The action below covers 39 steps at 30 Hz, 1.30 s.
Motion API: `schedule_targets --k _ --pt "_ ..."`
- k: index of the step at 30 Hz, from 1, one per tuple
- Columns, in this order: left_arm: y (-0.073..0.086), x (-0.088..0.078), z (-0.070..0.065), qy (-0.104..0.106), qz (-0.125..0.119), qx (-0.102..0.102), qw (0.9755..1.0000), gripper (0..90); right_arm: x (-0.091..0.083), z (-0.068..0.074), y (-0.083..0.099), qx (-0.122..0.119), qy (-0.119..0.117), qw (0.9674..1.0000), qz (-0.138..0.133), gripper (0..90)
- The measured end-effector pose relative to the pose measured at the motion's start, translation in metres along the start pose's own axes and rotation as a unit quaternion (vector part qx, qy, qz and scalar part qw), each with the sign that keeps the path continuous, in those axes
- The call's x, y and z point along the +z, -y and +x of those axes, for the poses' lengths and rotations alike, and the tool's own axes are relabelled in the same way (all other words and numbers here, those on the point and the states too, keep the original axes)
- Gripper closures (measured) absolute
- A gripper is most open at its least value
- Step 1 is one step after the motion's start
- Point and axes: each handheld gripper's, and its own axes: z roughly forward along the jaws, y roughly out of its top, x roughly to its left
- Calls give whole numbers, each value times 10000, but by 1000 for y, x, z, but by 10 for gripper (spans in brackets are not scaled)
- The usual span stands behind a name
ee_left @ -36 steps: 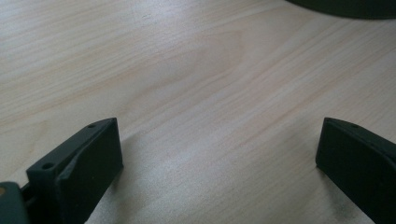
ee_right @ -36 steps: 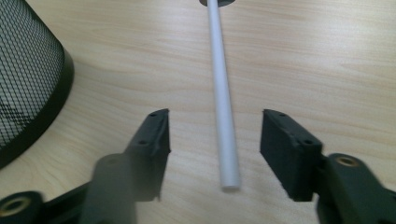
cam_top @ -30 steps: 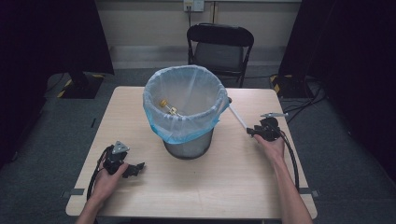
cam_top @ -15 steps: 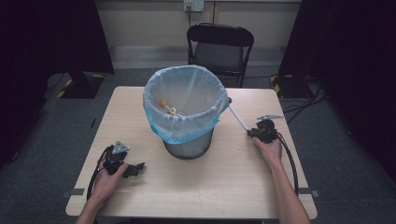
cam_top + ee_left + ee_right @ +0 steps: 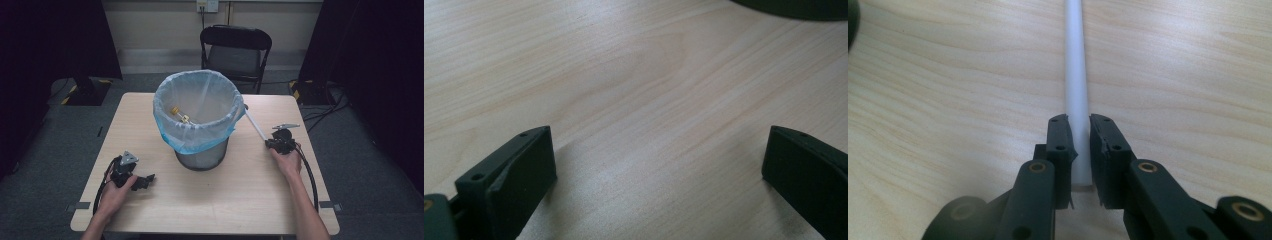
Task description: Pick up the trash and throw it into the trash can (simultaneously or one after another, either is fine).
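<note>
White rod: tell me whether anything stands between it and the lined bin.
Nothing visible does. The right gripper has just closed its jaws on the white rod, which lies on the table with its far end at the rim of the bin.

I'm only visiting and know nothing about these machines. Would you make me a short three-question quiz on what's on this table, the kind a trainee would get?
1. True or false: the right gripper is shut on the white rod.
2. What lines the bin? A) a pale blue bag B) newspaper C) nothing
3. What lies between the fingers of the left gripper?

Key
1. True: the fingers press on the end of the rod, which lies flat on the table.
2. A.
3. Nothing but bare wood; that gripper is open.
</note>
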Motion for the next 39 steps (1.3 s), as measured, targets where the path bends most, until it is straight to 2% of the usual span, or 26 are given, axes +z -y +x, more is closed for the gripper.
schedule_targets --k 8,20,30,39 --pt "0 0 0 -4 -1 -2 10000 3 -4 -2 5 237 -73 9997 -57 805" --pt "0 0 0 -2 -2 -5 10000 3 -14 -4 1 470 -303 9978 -351 806" --pt "0 0 0 -3 0 -3 10000 3 -25 2 -7 467 -506 9956 -634 806" --pt "0 0 0 -4 -3 -1 10000 3 -32 2 -13 502 -574 9936 -830 806"
